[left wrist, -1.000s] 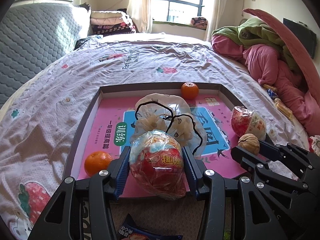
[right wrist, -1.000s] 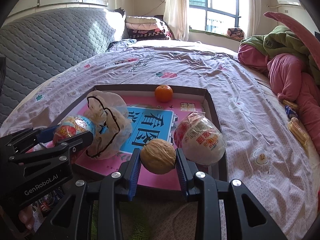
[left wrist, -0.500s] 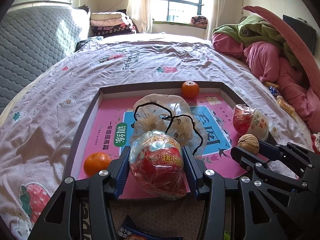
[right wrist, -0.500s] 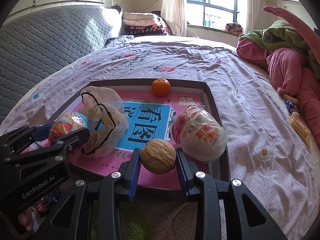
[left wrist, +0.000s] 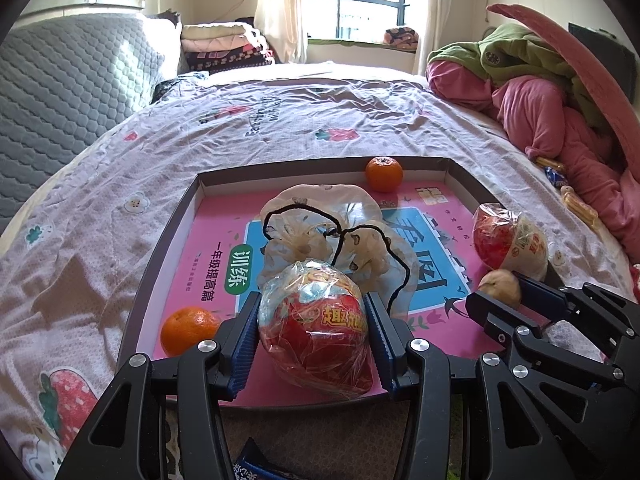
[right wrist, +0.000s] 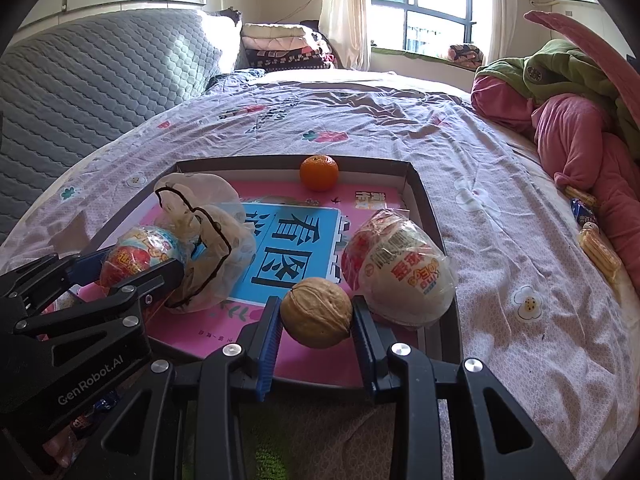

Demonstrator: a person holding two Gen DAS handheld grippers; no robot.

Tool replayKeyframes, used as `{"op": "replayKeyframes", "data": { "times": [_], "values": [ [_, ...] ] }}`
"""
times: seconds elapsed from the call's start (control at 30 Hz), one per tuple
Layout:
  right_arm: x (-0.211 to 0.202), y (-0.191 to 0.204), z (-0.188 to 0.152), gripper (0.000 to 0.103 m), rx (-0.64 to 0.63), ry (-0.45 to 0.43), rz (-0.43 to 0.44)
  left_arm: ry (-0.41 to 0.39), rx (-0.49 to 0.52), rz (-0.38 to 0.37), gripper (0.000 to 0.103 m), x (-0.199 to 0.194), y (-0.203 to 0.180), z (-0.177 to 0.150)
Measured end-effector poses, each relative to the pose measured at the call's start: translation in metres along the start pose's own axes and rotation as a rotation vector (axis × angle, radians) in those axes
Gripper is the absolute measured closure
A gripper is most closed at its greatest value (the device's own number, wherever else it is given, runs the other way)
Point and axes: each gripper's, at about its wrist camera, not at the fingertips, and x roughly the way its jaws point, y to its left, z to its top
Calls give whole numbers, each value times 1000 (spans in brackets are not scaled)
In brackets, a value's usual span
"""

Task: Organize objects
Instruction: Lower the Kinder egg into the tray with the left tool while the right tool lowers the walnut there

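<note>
A shallow cardboard tray point(left wrist: 172, 240) point(right wrist: 424, 200) with a pink book cover inside lies on the bed. My left gripper point(left wrist: 312, 322) is shut on a red plastic-wrapped toy egg point(left wrist: 316, 328) point(right wrist: 138, 254) over the tray's near edge. My right gripper point(right wrist: 316, 314) point(left wrist: 498, 288) is shut on a walnut point(right wrist: 316, 312) point(left wrist: 500, 286) at the tray's near right. Inside the tray lie a second wrapped egg point(right wrist: 400, 268) point(left wrist: 510, 240), a crumpled white bag with black trim point(left wrist: 332, 228) point(right wrist: 204, 232), a far orange point(left wrist: 384, 174) point(right wrist: 319, 172) and a near-left orange point(left wrist: 188, 328).
The bed has a floral pink sheet point(left wrist: 280, 120). A pile of pink and green bedding point(left wrist: 560, 100) fills the right side, with wrapped snacks point(right wrist: 596, 240) beside it. A grey quilted headboard point(right wrist: 100, 72) stands at the left. A blue snack packet point(left wrist: 256, 468) lies below the left gripper.
</note>
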Motion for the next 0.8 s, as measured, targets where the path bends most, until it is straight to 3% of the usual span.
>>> {"op": "replayKeyframes", "data": {
  "times": [0.8],
  "values": [
    [-3,-1,0,68,0,-4,-6,35,-29,-31,49,-1,7,0]
  ]
}}
